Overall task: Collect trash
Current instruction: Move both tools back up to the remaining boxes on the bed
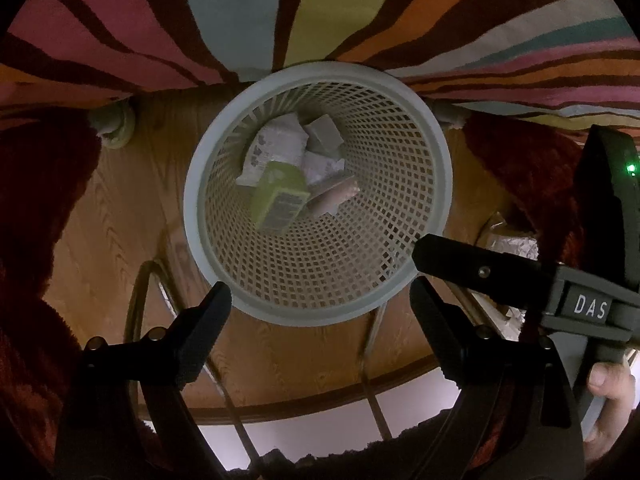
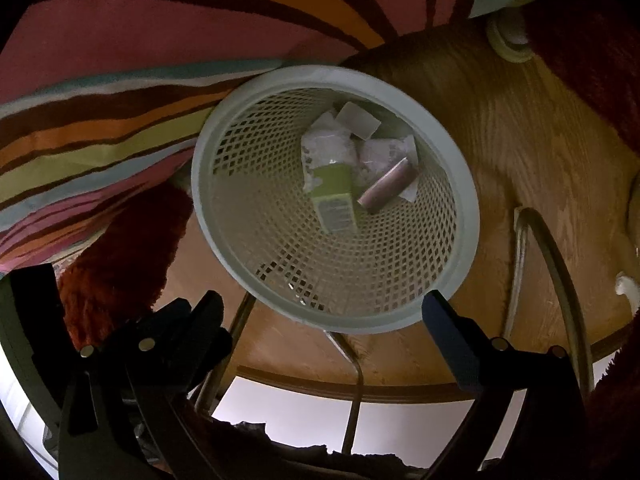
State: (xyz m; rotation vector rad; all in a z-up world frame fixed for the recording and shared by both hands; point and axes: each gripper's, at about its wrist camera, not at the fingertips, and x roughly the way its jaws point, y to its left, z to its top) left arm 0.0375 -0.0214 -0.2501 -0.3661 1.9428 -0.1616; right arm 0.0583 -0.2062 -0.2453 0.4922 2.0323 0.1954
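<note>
Striped rug (image 1: 160,20) fills the far part of both views, bands of pink, blue, yellow, orange and dark brown. Wood floor (image 1: 132,216) below it, flanked by red shaggy fabric (image 1: 40,200).

White mesh bin (image 1: 436,184) stands on the floor, its far rim at the rug's edge. A metal frame (image 2: 560,264) of thin tubes crosses the floor on the near side of the bin.

Left gripper (image 1: 320,292): jaws wide apart, nothing between them, tips over the bin's near rim. Right gripper (image 2: 322,300): jaws also wide apart and empty, likewise over the near rim. In the left view the right gripper comes in from the right edge, a hand (image 1: 612,396) on its handle.

Trash lies at the bin's bottom: crumpled white wrappers (image 1: 276,148), 1 green carton (image 1: 280,196), 1 pink tube (image 1: 332,198), 1 grey box (image 1: 324,134). Carton leans against the wrappers; tube lies just beside it.
</note>
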